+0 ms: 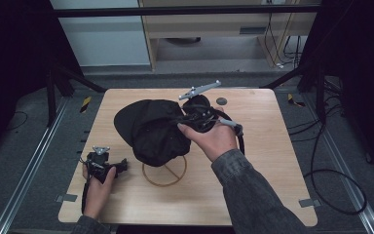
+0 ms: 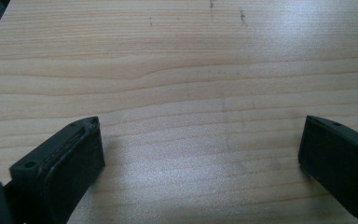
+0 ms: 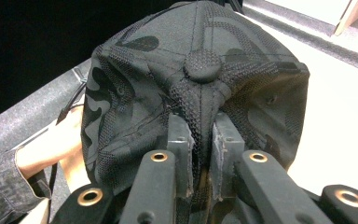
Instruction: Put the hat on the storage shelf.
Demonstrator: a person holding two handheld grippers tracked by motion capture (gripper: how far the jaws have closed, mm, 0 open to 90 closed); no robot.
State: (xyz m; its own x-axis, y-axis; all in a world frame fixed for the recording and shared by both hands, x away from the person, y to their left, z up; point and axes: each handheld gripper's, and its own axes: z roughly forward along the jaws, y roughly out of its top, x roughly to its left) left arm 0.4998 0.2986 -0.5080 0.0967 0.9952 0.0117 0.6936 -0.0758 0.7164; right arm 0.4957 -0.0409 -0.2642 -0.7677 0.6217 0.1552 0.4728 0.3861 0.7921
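Holding a black camouflage cap (image 1: 151,129) pinched by its crown, the right gripper (image 3: 204,140) carries it above a wooden ring stand (image 1: 164,174) near table centre. The left gripper (image 2: 200,154) rests spread wide, empty, near-left. Next probably calls for lowering the cap onto that stand.

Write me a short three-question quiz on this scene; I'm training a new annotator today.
1. True or false: the left gripper has its jaws closed on the cap.
2. What does the right gripper pinch? A) black cap B) wooden ring C) cable
3. Fill in: the left gripper's jaws are apart above the bare ____.

Key: 1 false; 2 A; 3 table.
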